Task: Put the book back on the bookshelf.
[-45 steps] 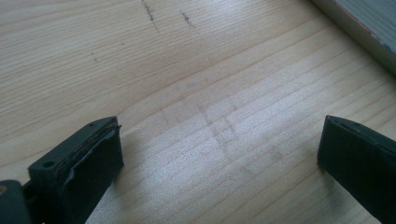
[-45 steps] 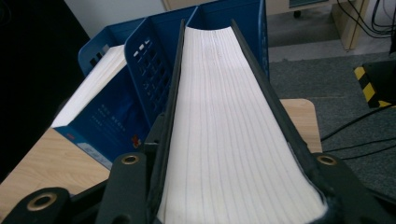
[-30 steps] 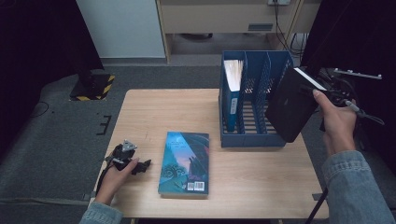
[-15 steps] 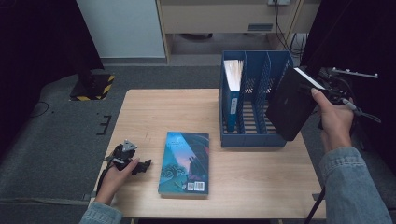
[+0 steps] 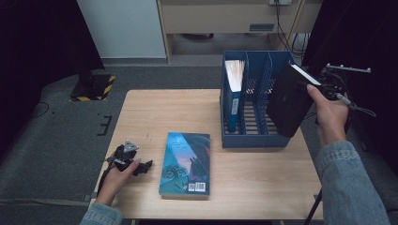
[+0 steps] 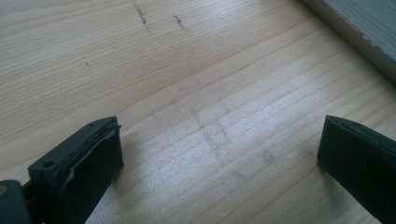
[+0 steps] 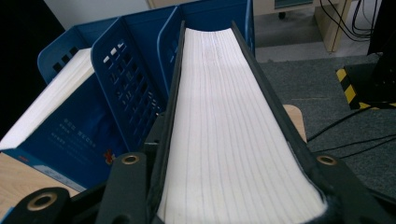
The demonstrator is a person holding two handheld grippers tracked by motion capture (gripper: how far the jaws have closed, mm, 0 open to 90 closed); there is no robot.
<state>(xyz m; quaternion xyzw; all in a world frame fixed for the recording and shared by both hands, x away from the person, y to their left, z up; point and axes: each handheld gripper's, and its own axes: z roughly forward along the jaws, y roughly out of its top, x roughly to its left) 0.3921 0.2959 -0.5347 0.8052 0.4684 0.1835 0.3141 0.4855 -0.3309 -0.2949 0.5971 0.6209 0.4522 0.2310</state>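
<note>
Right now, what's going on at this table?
The right tool is clamped on a thick black-covered book, held tilted in the air at the right end of the blue slotted plastic file rack. One blue book stands upright in the rack's leftmost slot. A teal illustrated book lies flat on the wooden table. The left tool rests open there, holding nothing.

Nothing I can read outright. The blue book (image 7: pixel 56 140) standing in the blue file rack (image 7: pixel 126 79) carries small pale lines of print on its cover, too blurred to make out. The teal book (image 5: pixel 186 164) lying on the counter (image 5: pixel 253 183) has a white barcode patch at its near edge, digits too small.
</note>
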